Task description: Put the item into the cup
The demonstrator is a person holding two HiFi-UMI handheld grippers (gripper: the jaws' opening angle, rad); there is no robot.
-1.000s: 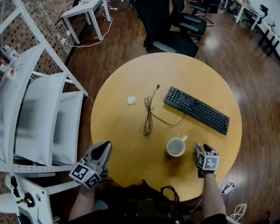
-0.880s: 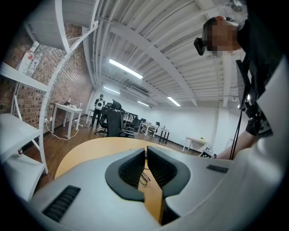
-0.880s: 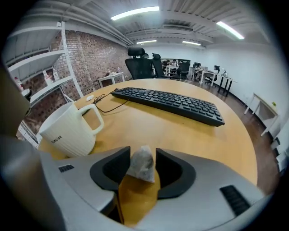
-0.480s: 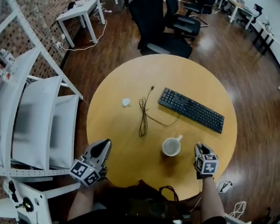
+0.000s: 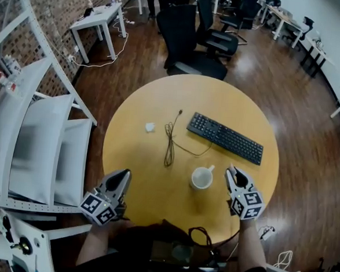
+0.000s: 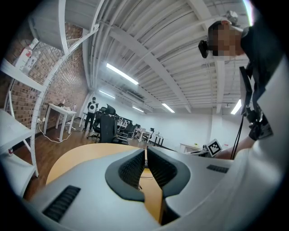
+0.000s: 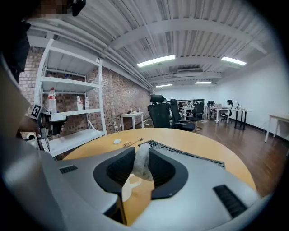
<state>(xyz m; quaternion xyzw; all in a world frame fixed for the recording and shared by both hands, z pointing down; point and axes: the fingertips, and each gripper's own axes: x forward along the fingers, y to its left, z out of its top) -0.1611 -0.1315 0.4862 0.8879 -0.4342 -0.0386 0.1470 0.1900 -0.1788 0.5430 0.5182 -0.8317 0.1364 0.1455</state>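
Observation:
A white cup [image 5: 201, 178] stands on the round yellow table [image 5: 155, 184], near its front. My right gripper [image 5: 233, 173] hovers just right of the cup, pointing away from me. In the right gripper view its jaws [image 7: 141, 164] are shut on a small whitish crumpled item [image 7: 142, 162], held upright between the pads. A pale shape below the jaws looks like the cup [image 7: 130, 186]. My left gripper [image 5: 120, 181] is at the table's front left edge, with its jaws [image 6: 145, 163] shut on nothing.
A black keyboard [image 5: 224, 137] lies slantwise behind the cup, and a dark cable [image 5: 171, 141] lies coiled left of it. Another small white scrap [image 5: 150, 126] sits further left. White shelving [image 5: 36, 135] stands left of the table and black office chairs [image 5: 192, 29] behind it.
My right gripper has lifted off the table by the cup and looks larger and higher now. The left gripper has stayed put. The head camera has shifted slightly.

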